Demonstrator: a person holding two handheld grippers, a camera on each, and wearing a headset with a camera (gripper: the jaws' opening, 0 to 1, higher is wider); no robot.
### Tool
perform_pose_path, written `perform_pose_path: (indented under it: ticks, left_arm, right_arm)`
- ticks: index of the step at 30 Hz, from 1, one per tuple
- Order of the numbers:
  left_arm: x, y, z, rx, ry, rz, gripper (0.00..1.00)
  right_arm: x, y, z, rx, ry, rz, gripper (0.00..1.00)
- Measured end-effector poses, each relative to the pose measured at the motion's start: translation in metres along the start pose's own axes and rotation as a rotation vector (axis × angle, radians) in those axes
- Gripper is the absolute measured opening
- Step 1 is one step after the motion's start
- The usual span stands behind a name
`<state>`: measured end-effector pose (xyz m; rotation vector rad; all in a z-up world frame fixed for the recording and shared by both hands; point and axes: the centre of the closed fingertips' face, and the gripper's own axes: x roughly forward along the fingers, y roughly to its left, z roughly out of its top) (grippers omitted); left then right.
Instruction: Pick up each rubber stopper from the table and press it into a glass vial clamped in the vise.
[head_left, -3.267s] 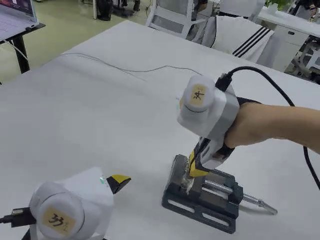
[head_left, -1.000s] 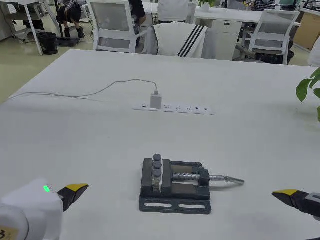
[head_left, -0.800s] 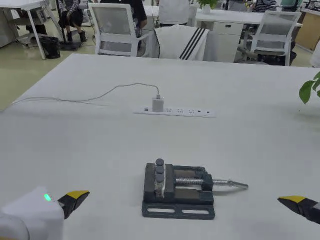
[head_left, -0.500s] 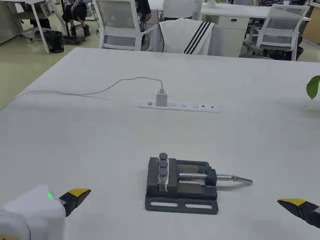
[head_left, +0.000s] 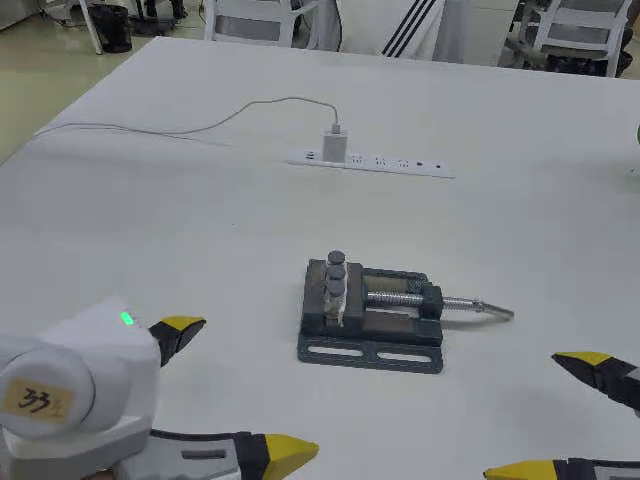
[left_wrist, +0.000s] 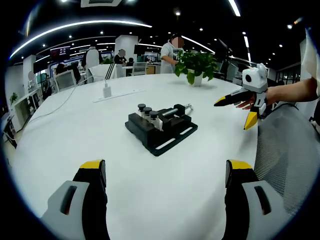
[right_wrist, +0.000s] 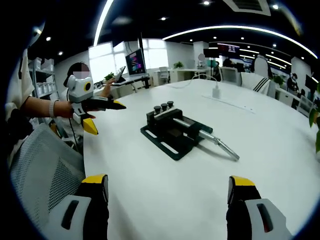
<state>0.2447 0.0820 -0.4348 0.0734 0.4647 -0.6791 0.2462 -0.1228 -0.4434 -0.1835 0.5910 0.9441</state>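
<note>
- Looking down in the head view, the vise (head_left: 390, 328) stands in the middle of the frame on the white table (head_left: 150, 220). Three glass vials (head_left: 333, 300) are upright in a row in it, each topped by one of the dark stoppers (head_left: 336, 258).
- A few seconds ago the right gripper was down on the vise. Now the right gripper (head_left: 548, 415) is in the lower right corner, well apart from it, its jaws spread and holding nothing.
- The left gripper (head_left: 235, 390) is in the lower left, as before, also spread wide and empty.
- The power strip (head_left: 370, 160) lies in the upper middle. Its shift in the frame comes from the head tilting; the vise has not moved.
- In the left gripper view its own jaws rise far apart at the bottom. The vise (left_wrist: 165, 131) sits at centre, and the right gripper (left_wrist: 234, 113) hangs open at the right edge.
- In the right gripper view its own jaws stand apart at the bottom. The vise (right_wrist: 172, 135) is at centre, and the left gripper (right_wrist: 106, 117) is open at the left.
- With every vial in the row capped and both grippers empty and backed off, the pressing looks finished.
</note>
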Motion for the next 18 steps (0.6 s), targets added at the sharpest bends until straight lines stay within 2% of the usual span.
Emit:
perform_pose_path:
  ticks: [12,18]
  left_arm:
    - [0.005,-0.001,0.005,-0.004,-0.005,0.002,0.99]
    - [0.004,-0.002,-0.005,-0.012,0.011,0.003,0.99]
  right_arm:
    - [-0.006,-0.003,-0.007,0.046,-0.018,-0.020,0.99]
    - [-0.007,-0.005,-0.010,0.067,-0.027,-0.035,0.98]
